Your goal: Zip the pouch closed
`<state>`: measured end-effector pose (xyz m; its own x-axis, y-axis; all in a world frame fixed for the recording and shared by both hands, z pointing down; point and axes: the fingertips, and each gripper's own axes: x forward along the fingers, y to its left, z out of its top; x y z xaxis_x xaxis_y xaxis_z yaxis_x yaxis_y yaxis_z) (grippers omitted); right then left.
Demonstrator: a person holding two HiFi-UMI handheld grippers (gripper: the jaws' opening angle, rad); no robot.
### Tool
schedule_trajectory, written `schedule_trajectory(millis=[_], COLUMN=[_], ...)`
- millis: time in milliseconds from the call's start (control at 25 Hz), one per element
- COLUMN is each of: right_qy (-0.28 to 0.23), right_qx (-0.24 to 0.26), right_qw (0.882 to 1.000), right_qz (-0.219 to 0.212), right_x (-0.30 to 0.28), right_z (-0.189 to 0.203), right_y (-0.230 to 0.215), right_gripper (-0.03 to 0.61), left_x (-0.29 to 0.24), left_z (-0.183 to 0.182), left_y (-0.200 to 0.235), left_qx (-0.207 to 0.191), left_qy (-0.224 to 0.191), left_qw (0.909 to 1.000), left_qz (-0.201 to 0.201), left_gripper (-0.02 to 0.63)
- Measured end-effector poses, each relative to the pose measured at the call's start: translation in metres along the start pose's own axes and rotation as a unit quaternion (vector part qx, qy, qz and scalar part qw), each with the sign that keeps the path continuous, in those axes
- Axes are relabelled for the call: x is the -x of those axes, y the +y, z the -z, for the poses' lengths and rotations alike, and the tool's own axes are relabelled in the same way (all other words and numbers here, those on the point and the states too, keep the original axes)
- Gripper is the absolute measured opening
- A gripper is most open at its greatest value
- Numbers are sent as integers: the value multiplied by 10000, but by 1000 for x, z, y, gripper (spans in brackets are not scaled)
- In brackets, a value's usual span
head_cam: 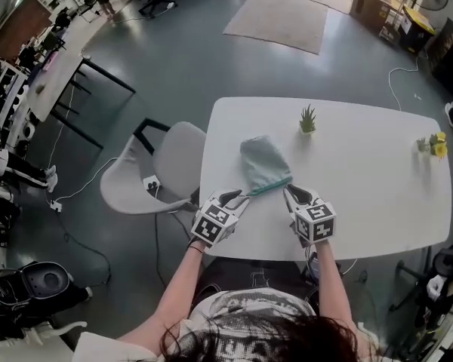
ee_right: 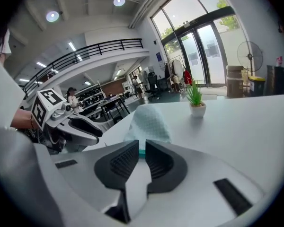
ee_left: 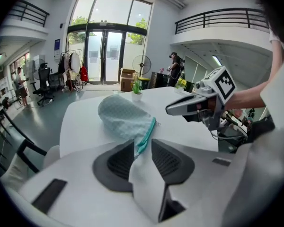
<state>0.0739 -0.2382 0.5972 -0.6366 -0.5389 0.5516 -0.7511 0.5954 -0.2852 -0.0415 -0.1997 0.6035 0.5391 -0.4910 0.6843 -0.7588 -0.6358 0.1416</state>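
A pale green mesh pouch (head_cam: 263, 163) lies on the white table (head_cam: 377, 194), its teal zipper (head_cam: 270, 187) along the near edge. My left gripper (head_cam: 240, 197) is open at the zipper's left end. That end (ee_left: 143, 143) lies loose between the pads (ee_left: 120, 161), which do not press on it. My right gripper (head_cam: 293, 193) is at the zipper's right end, jaws a narrow gap apart. The teal zipper (ee_right: 142, 149) shows just past its pads (ee_right: 157, 162). From the left gripper view, the right gripper (ee_left: 173, 109) hangs slightly above the pouch's corner (ee_left: 154, 122).
A small potted plant (head_cam: 308, 119) stands behind the pouch, and a yellow-flowered pot (head_cam: 436, 147) sits near the table's right end. A grey chair (head_cam: 162, 168) stands against the table's left edge. My arms reach in over the near edge.
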Motion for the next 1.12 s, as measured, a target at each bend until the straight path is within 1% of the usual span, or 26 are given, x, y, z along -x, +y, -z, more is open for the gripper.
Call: schedule_trajectory(millis=[200, 400, 520, 680, 800, 960, 1120], right_qy=[-101, -327, -375, -462, -553, -687, -811], right_qx=[189, 132, 125, 38, 85, 109, 184], right_qw=[9992, 9981, 9977, 9973, 9970, 9966, 9961], right_qz=[-329, -499, -542, -575, -527, -436, -298], right_x=[6, 22, 30, 39, 48, 58, 72], right_z=[-4, -10, -8, -6, -7, -8, 0], right_y=[17, 36, 45, 58, 69, 91, 120], right_gripper=[44, 40, 40, 40, 38, 35, 34], left_x=[8, 24, 31, 38, 46, 68, 95], left_z=[-17, -22, -22, -19, -15, -13, -8], left_y=[-15, -39, -53, -65, -74, -86, -93], left_qx=[175, 318, 383, 323, 268, 132, -26], left_qy=[-366, -562, -657, -684, -769, -959, -1216], left_qw=[9990, 9979, 9971, 9971, 9965, 9948, 9919], left_qz=[-191, -89, 1, 116, 201, 312, 356], left_gripper=[98, 83, 75, 69, 64, 61, 55])
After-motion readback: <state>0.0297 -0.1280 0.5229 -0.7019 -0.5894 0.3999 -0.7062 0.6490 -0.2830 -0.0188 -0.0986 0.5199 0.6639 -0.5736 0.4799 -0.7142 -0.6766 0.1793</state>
